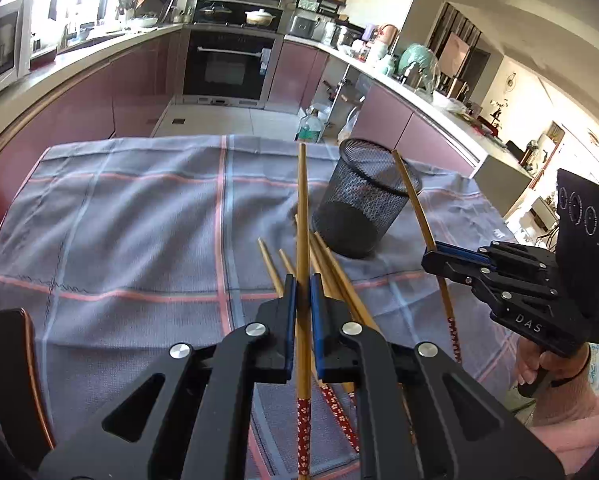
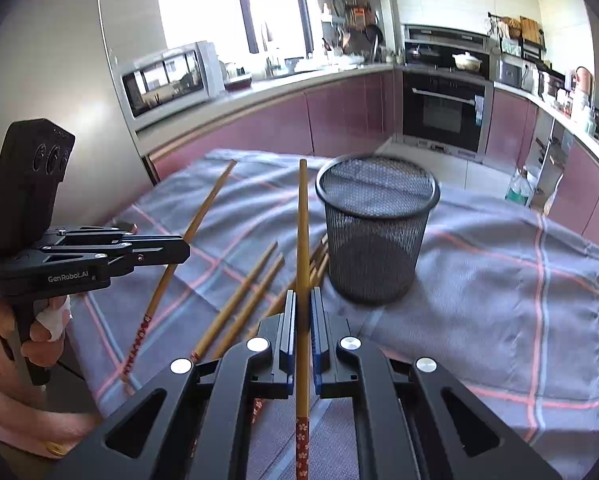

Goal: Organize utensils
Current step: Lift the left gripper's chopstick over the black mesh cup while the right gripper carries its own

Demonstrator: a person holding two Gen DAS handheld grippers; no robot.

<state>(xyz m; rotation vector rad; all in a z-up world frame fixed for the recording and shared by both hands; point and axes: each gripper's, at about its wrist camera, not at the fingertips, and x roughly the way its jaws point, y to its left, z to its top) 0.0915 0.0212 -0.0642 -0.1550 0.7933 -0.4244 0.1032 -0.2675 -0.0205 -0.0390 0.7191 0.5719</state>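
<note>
Lifting two chopsticks toward the mesh cup (image 2: 377, 232) at one o'clock
Pinching one stiff, light, slippery chopstick (image 1: 302, 220) mid-shaft in each hand-held gripper (image 1: 303, 300), both clamped

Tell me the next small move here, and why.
Probably carry both held chopsticks over the mesh cup and tip them in. The left gripper and right gripper are each shut on one chopstick, and the cup stands empty.

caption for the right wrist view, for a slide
Right gripper shut on a chopstick, left gripper holding another, mesh cup ahead on checked cloth.
</note>
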